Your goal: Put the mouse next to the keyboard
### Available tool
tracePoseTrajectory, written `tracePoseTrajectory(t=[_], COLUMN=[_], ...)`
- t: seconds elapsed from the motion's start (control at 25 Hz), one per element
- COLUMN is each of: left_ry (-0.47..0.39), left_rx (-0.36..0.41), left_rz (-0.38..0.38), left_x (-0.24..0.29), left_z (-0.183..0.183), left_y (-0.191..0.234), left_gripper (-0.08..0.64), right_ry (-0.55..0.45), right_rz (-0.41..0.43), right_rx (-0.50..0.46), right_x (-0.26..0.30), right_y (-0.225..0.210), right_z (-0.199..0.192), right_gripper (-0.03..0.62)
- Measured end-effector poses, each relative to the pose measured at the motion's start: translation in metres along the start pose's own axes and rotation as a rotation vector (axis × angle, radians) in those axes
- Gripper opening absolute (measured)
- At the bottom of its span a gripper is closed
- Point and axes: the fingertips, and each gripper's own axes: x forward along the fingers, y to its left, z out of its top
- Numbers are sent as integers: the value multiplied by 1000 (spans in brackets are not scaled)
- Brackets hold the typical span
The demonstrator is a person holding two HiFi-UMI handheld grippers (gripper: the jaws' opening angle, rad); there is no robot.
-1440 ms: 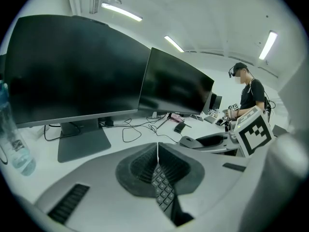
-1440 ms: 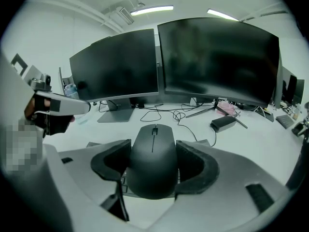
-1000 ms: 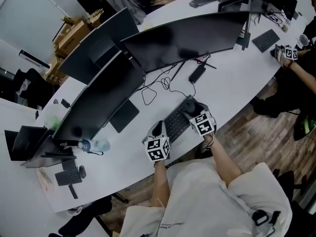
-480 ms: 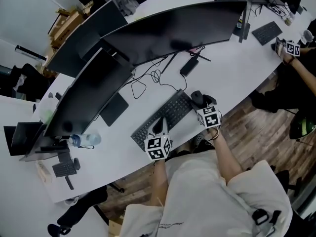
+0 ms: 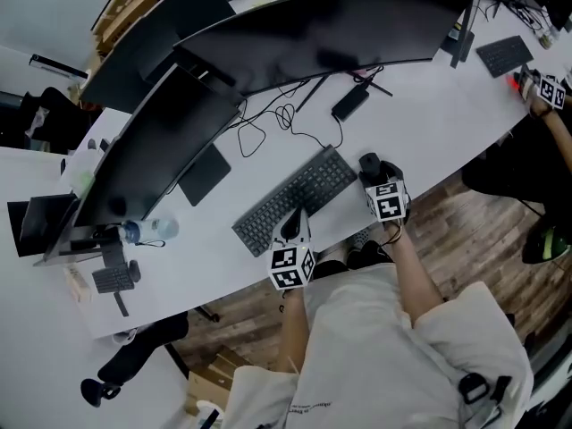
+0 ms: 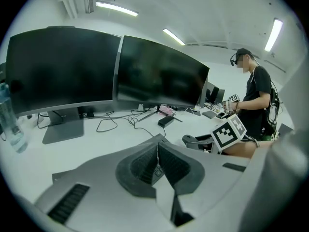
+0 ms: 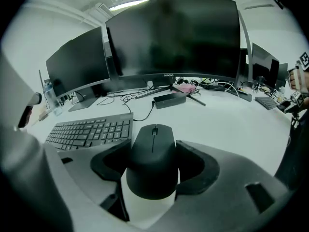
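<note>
A black mouse (image 7: 153,170) sits between the pads of my right gripper (image 7: 154,151), which is shut on it. In the head view the mouse (image 5: 369,164) and right gripper (image 5: 372,172) are just past the right end of the black keyboard (image 5: 295,199), low over the white table (image 5: 420,141). The keyboard (image 7: 91,129) lies to the left of the mouse in the right gripper view. My left gripper (image 5: 291,228) is at the keyboard's near edge. It (image 6: 157,151) is shut, its ribbed pads meeting with nothing between them.
A wide curved monitor (image 5: 322,34) and a second monitor (image 5: 152,159) stand behind the keyboard, with cables and a black power brick (image 5: 350,104) between. A water bottle (image 5: 147,231) lies at the left. Another person (image 6: 253,100) stands at the table's right end.
My right gripper has carried the mouse from over the keyboard's right end to the table just right of it. The left gripper has stayed at the keyboard's near edge.
</note>
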Motion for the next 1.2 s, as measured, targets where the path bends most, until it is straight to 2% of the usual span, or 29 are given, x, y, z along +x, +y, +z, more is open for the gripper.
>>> tracePoseTrajectory(t=[0.24, 0.6, 0.88, 1.2], left_ry=[38, 37, 40, 27], left_rx=[-32, -78, -81, -59], left_rz=[72, 147, 134, 81], left_x=[-17, -36, -37, -51], left_z=[-13, -20, -22, -23], left_y=[14, 39, 43, 50], left_gripper=[23, 23, 23, 23], right_ry=[40, 65, 48, -18], right_rz=[-24, -36, -55, -151], right_rx=[-9, 3, 18, 44], right_x=[11, 33, 35, 5], right_y=[-11, -13, -11, -6], right_z=[-13, -14, -12, 5], right_gripper=[300, 301, 304, 311])
